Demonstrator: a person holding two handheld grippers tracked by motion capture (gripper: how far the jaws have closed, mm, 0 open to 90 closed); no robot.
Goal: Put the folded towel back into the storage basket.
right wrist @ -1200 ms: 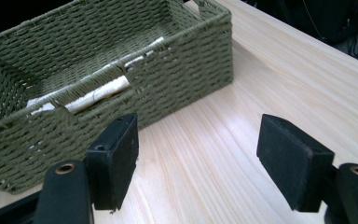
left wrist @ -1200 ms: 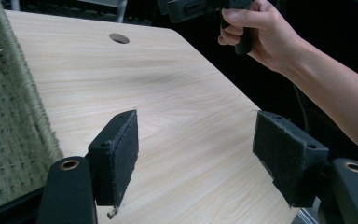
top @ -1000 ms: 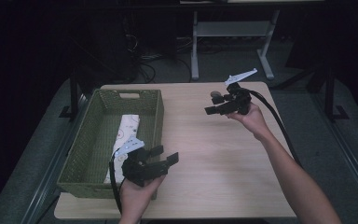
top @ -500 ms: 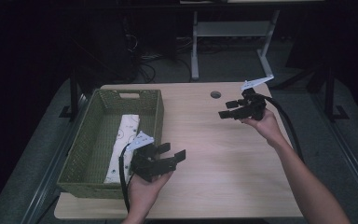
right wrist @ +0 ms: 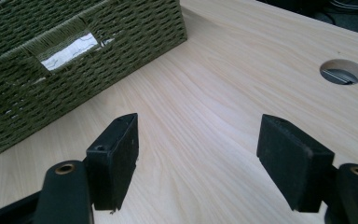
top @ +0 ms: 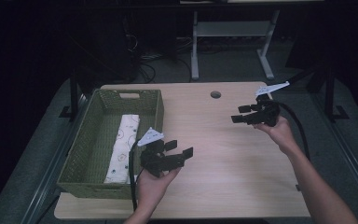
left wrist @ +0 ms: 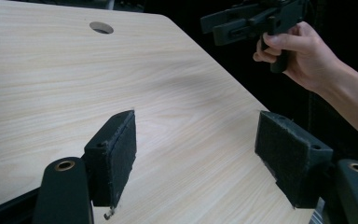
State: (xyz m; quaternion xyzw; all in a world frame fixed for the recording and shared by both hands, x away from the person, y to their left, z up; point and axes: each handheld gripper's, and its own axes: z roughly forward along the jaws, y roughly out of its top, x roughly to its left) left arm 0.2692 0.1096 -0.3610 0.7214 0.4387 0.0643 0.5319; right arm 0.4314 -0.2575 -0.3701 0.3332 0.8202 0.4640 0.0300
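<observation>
A green woven basket (top: 85, 145) sits on the left of the wooden table (top: 228, 168), with a folded white patterned cloth (top: 121, 149) lying inside. My left gripper (top: 179, 150) hovers just right of the basket's front corner, open, nothing between its pads (left wrist: 114, 151). My right gripper (top: 240, 114) is held above the table's right back part, pointing left, also open and empty. The left gripper view looks across bare wood between its jaws (left wrist: 200, 149) toward the right gripper (left wrist: 251, 18). The right gripper (right wrist: 198, 154) faces the basket (right wrist: 51, 70); the cloth (right wrist: 72, 49) shows through the handle slot.
A round cable hole (top: 216, 94) is in the table near its back edge, also seen as a hole (right wrist: 342, 71) in the right gripper view. Metal desk legs (top: 195, 51) and cables stand on the dark floor behind. Cables trail from both grippers.
The right hand has moved to the right and nearer, away from the cable hole. The left hand has shifted right, away from the basket. Both grippers stay open.
</observation>
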